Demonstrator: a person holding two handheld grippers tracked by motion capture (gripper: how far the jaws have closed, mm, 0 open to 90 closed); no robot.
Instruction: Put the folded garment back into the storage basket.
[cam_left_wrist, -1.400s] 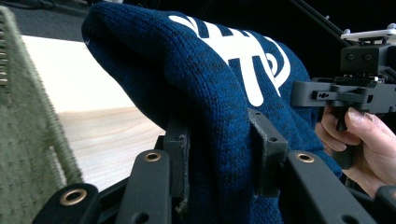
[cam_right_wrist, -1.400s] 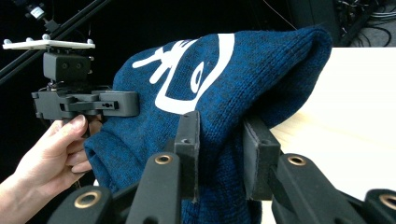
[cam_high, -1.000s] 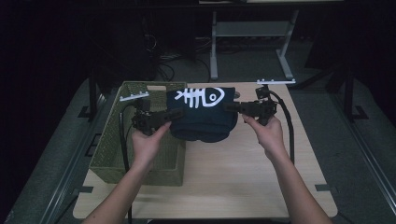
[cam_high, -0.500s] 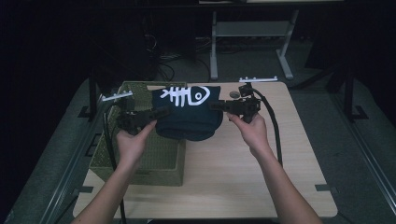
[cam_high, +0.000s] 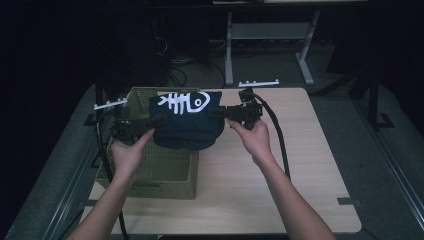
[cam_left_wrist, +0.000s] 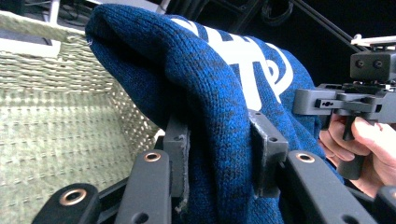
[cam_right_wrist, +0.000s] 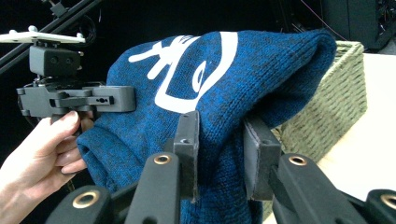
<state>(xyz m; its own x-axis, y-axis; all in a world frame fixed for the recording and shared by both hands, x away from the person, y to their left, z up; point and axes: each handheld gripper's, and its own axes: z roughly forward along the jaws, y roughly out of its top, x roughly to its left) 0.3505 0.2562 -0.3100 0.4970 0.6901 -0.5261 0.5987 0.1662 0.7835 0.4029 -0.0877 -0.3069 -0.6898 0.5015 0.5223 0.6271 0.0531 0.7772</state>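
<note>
The blue knit garment (cam_high: 187, 125), with its white fish-skeleton print, hangs in the air between the two hands, above the far end of the green woven basket (cam_high: 150, 170) that sits on the left part of the counter (cam_high: 280, 190). The left hand-held gripper (cam_left_wrist: 219, 158) pinches a thick fold at one side of the garment, and the right hand-held gripper (cam_right_wrist: 219, 154) pinches a similar bunch at the other. Each hold is on bulky, springy knit, so a fold could creep out of the jaws if the hands pull apart or tilt, and the garment would then swing from one side. If it is lowered off-centre, the sagging lower edge could catch the basket rim or drape over onto the counter. The basket's far wall and part of its floor are covered by the garment; the room behind is too dark to read
</note>
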